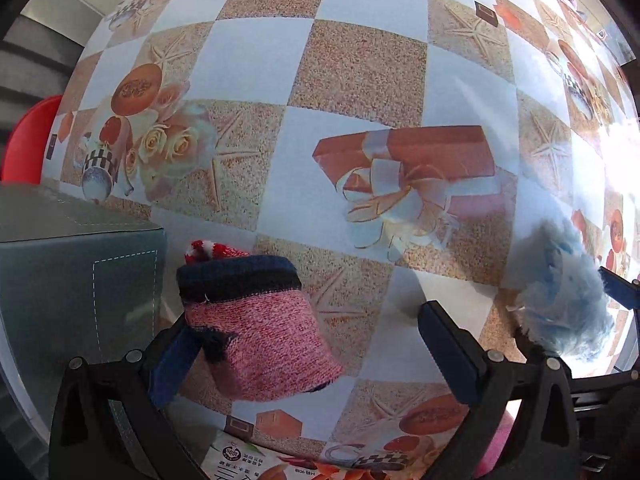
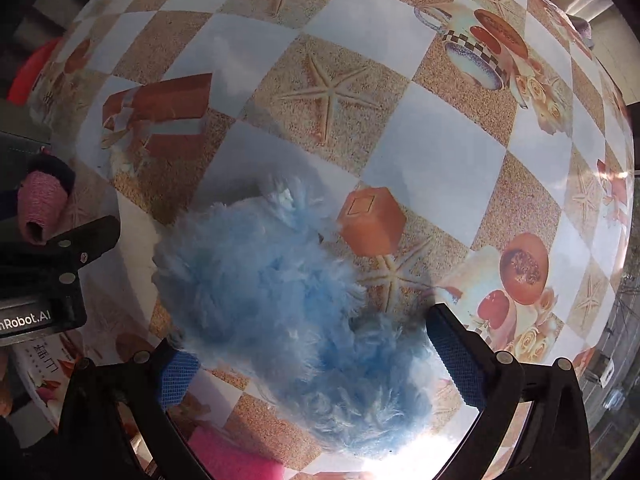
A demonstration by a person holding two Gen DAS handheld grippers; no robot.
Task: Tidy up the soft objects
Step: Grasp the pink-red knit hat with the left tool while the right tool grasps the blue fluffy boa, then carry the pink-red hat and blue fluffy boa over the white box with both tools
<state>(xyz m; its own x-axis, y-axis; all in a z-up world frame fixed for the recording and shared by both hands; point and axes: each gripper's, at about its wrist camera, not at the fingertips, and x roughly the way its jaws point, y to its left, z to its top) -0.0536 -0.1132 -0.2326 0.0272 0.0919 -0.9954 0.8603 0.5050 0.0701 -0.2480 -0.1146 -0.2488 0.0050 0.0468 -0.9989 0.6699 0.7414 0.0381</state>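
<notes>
In the left wrist view, the left gripper point(image 1: 320, 344) has its fingers point(image 1: 450, 354) spread wide above the patterned tabletop point(image 1: 248, 56). A small knitted hat point(image 1: 260, 320), pink with a dark blue band and a red and white pompom, sits in the lower left of the frame, against the left finger; whether that finger actually presses it I cannot tell, and the other finger stands well apart from it. Just left of the hat stands a grey box point(image 1: 76, 280) with a dashed outline on its side. A fluffy blue toy point(image 1: 564, 300) shows at the right edge of the frame, beside a blue finger pad of the other tool. A printed packet point(image 1: 240, 460) lies at the bottom edge, and a red chair point(image 1: 28, 140) shows at the far left, beyond the tabletop.

In the right wrist view, the right gripper point(image 2: 320, 368) is also spread wide, with the fluffy blue toy point(image 2: 280, 300) filling the space between its fingers point(image 2: 456, 360) in the lower middle of the frame. The toy's fur hides part of the left pad, and neither pad visibly squeezes it. The knitted hat point(image 2: 40, 208) appears at the left edge, above the body of the other tool. Something bright pink point(image 2: 232, 460) lies at the bottom edge, under the toy.
</notes>
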